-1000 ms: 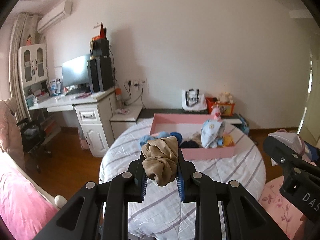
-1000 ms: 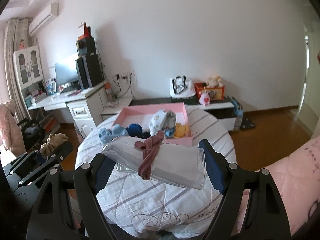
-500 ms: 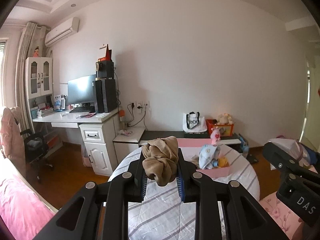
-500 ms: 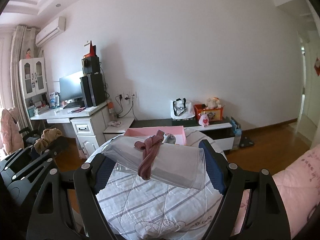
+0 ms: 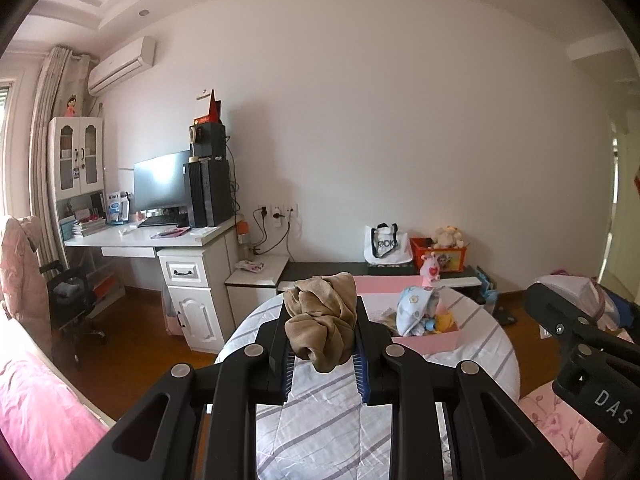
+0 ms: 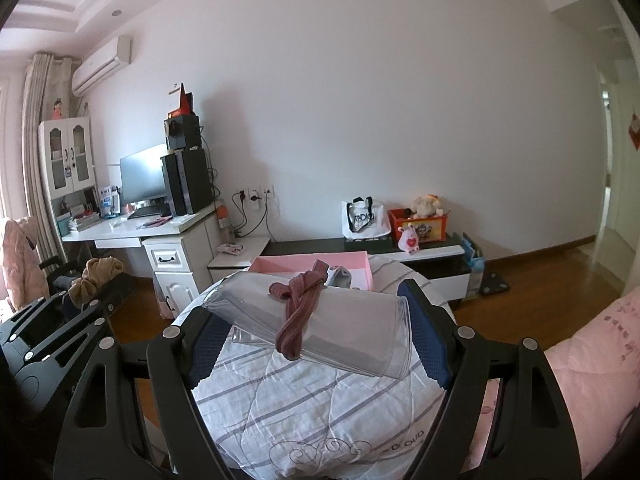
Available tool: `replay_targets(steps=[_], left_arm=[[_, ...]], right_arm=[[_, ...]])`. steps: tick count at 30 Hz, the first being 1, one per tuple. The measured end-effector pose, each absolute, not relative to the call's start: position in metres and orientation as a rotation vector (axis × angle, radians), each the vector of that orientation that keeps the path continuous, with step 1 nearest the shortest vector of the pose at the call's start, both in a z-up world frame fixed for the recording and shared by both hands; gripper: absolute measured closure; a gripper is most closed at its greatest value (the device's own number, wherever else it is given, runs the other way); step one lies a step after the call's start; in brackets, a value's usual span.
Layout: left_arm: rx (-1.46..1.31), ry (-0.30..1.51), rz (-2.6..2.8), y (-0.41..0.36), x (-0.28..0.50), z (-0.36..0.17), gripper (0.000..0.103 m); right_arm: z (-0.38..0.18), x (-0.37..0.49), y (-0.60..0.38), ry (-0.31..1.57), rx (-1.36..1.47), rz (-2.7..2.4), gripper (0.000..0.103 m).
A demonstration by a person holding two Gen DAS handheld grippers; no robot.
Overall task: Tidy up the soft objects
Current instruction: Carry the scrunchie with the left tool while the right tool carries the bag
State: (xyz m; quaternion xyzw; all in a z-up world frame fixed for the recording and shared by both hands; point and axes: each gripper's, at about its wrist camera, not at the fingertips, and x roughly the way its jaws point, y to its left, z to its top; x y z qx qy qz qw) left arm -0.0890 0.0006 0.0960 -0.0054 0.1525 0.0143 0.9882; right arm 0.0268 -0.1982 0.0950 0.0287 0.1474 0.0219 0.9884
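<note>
While clamping, both tongs [image 5: 322,340] [image 6: 310,322] level.

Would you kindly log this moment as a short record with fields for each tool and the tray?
left tool: shut on crumpled tan fabric scrunchie
right tool: shut on clear plastic container, mauve ribbed fabric band draped over it
pink rectangular tray: on striped quilted table cover, holds soft items

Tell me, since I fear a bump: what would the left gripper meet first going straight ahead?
Probably the pink box on the striped quilt; the left gripper, holding the tan cloth, seems aimed just above it, though depth is unclear.
</note>
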Motion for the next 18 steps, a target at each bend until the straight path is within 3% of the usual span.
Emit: replay_targets(steps=[18], left_arm=[[0.005, 0.343, 0.027, 0.0, -0.056, 0.092, 0.082]], right_arm=[[0.088, 0.052, -0.196, 0.349, 0.067, 0.039, 0.025]])
